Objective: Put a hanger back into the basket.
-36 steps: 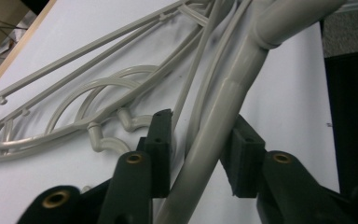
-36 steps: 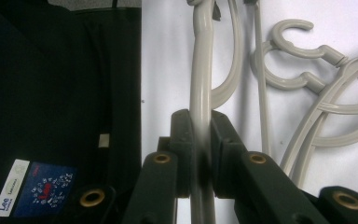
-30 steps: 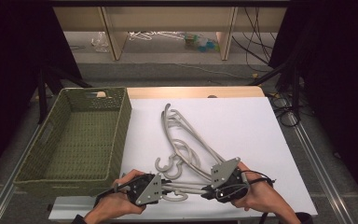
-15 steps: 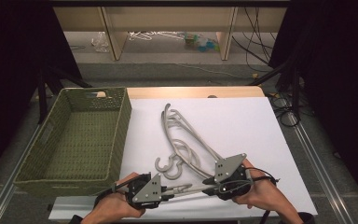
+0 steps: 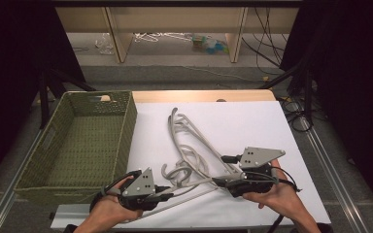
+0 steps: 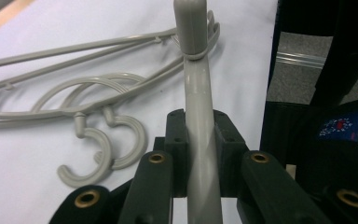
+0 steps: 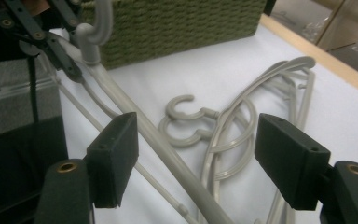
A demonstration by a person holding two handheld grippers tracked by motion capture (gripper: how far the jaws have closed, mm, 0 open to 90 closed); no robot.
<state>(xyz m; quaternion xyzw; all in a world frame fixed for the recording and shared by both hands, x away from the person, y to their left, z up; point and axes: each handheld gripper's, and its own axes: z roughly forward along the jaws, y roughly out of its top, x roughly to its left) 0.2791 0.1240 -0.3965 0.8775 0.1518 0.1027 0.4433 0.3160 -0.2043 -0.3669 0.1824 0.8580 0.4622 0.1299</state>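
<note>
Hangers (image 5: pixel 194 145) lie in a grey pile on the white table (image 5: pixel 252 121), near its front half. One hanger (image 5: pixel 189 187) sticks out toward the front edge, and the left gripper (image 5: pixel 167 195) pinches its thick bar tight. In the left gripper view the bar (image 6: pixel 198 121) runs straight up between the two black pads. The right gripper (image 5: pixel 221 182) sits at the other end of that bar with its pads (image 7: pixel 114 156) spread wide, one on each side and not touching it. A green basket (image 5: pixel 85 141) stands just beside the pile, at the table's left edge. The back and right side of the table are bare white, with lots of room. Both hands are close to the front edge.
</note>
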